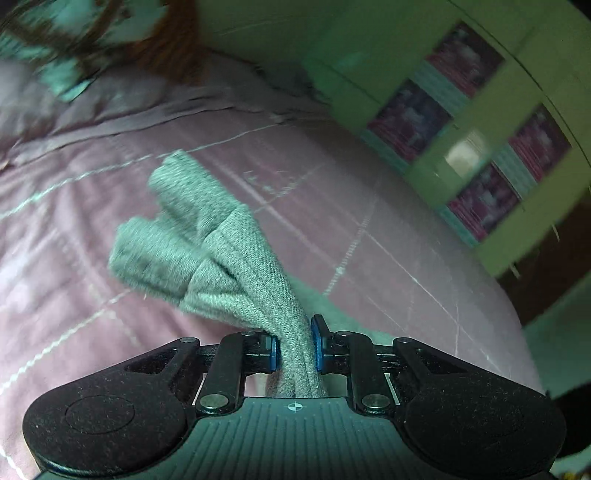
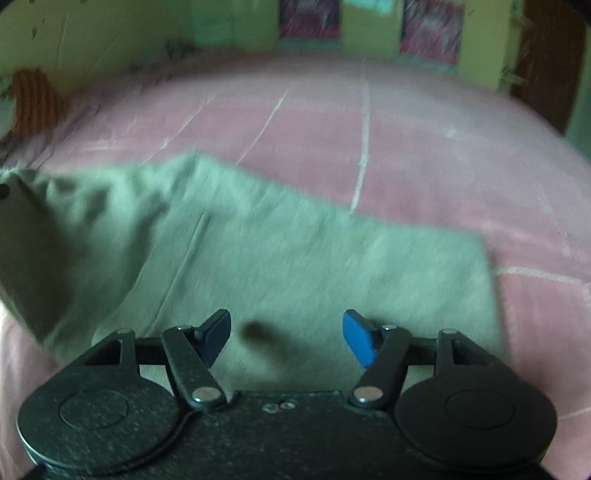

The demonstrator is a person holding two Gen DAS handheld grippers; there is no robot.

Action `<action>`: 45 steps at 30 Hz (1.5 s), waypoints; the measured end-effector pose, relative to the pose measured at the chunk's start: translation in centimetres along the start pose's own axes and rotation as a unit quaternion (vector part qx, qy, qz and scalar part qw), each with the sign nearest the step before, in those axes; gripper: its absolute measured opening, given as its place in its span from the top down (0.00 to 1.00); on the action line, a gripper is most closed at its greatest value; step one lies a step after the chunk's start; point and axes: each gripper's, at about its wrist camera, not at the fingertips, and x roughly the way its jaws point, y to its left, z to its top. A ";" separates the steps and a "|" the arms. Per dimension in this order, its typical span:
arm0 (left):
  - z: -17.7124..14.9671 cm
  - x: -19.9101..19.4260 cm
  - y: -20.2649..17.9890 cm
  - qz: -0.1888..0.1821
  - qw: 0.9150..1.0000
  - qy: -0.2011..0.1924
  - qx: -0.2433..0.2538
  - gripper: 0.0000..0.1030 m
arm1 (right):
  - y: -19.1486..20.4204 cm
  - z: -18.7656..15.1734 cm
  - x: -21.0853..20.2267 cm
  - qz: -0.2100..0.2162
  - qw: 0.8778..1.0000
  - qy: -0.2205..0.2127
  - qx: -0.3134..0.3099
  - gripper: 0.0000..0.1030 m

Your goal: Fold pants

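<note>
Pink checked bedspread (image 2: 406,140), green wall (image 2: 110,33), green-framed window panes (image 1: 472,122), dim greenish light

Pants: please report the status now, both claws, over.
Left claw shut on pants. Right claw open above them, holding nothing. Bedsheet underneath, nothing blocking.

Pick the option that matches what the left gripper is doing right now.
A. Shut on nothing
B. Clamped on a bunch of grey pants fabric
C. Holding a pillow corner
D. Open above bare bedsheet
B: in the left wrist view the left gripper has its blue pads pressed on a gathered bunch of the grey pants over the pink bedsheet.
</note>
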 end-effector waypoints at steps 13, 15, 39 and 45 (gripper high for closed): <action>-10.3 -2.2 -18.0 -0.147 0.940 0.082 0.297 0.83 | -3.8 -1.8 -1.4 0.040 0.997 0.013 0.061 0.34; -13.8 -1.7 -20.1 -0.151 0.916 0.123 0.350 0.82 | -5.0 -2.1 -1.9 0.038 0.997 0.010 0.072 0.34; -12.0 -5.7 -17.5 -0.107 0.951 0.120 0.266 0.80 | -11.3 -4.0 -6.0 0.084 0.982 -0.006 0.167 0.34; -13.4 -0.1 -15.3 -0.041 0.952 0.189 0.238 0.80 | -11.7 -4.1 -5.8 0.107 0.973 -0.003 0.206 0.32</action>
